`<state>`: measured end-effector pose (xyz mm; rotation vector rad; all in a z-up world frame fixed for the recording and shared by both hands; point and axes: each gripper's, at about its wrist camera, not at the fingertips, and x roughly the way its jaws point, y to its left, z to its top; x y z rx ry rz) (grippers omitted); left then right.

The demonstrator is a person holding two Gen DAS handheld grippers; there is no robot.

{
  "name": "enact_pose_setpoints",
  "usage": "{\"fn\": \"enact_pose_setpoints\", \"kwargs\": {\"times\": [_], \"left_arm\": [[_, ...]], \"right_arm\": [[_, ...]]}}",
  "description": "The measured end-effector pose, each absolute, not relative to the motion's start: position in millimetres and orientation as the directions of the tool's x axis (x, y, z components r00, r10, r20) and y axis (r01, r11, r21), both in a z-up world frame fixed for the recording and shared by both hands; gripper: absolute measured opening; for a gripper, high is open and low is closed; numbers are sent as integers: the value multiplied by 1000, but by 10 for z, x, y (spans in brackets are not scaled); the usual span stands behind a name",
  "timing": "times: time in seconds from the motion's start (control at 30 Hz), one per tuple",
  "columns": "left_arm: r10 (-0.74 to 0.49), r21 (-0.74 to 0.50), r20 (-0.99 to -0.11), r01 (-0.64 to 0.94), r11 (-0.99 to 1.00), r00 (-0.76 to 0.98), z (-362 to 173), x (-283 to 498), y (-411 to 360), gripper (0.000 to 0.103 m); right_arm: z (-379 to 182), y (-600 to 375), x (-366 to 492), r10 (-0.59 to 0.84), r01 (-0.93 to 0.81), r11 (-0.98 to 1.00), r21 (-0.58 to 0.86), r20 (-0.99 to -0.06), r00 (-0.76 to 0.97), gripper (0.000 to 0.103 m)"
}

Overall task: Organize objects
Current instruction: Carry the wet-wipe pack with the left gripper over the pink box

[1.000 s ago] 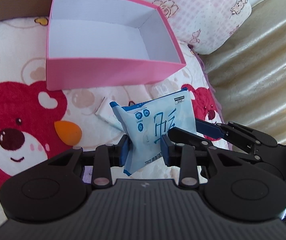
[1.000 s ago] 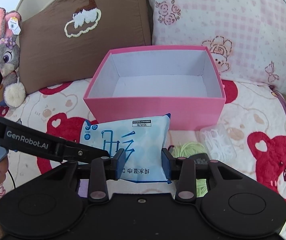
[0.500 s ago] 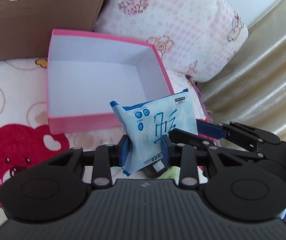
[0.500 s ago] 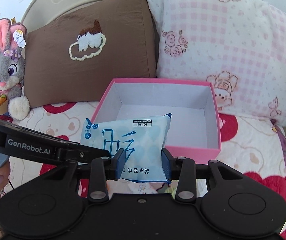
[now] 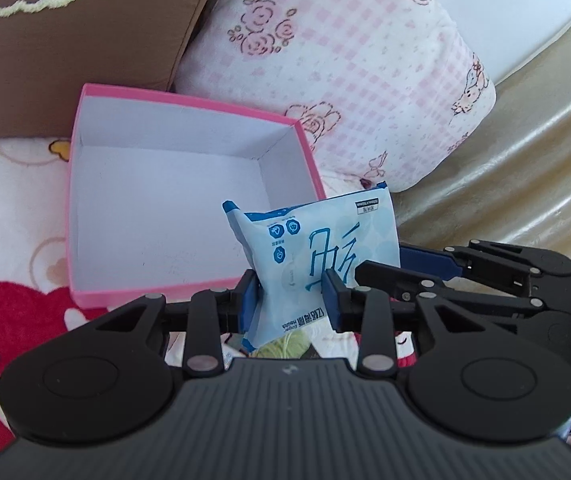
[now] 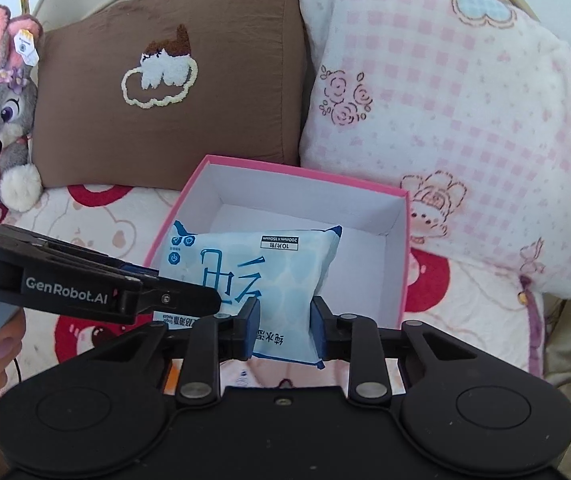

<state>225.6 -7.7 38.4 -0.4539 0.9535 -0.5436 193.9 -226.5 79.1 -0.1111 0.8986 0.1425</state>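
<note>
A light blue pack of wet wipes (image 5: 317, 256) is held between both grippers above the bed. My left gripper (image 5: 290, 300) is shut on its left end, and my right gripper (image 6: 283, 320) is shut on its other end (image 6: 261, 272). The right gripper's fingers (image 5: 425, 258) reach in from the right in the left wrist view; the left gripper's arm (image 6: 85, 286) crosses the right wrist view from the left. An open pink box (image 5: 81, 184) with a white, empty inside stands just beyond the pack, and its rim (image 6: 405, 264) shows partly behind the pack.
A brown pillow (image 6: 165, 92) and a pink checked pillow (image 6: 445, 128) lean behind the box. A grey plush rabbit (image 6: 1, 112) sits far left. The bear-print blanket (image 5: 1, 200) covers the bed. Green yarn (image 5: 285, 346) lies under the left gripper. A beige curtain (image 5: 525, 168) hangs right.
Both grippers have lifted the wipes pack and carried it forward, so it now hangs at the box's near edge. The orange object and loose items on the blanket have dropped from view.
</note>
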Motion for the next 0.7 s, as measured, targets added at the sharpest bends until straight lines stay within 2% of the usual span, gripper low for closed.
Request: {"fn": "enact_pose_setpoints", "kwargs": {"times": [0.17,0.3,0.47,0.7], "left_arm": [[-600,-578,-631,218,787,492,341,2564,-137,35],[-548,-526,-669,200,827,502,223,2858,-271,35],[-523,-520,-708,150,841,474,-86,3252,-377,35],[-507,-535,-745,67,842,433,-498,3664,-467,36]], "right_arm": [[703,-2392,2135,83,-185,981,-53,-750,656,31],[462,-2491,2401,90,-163,986,-29,-733,675,31],[139,-2666,2802,111,-120,992,45,-767,632,31],[-253,-2742,3234,68,-92,996,21,-829,554,31]]}}
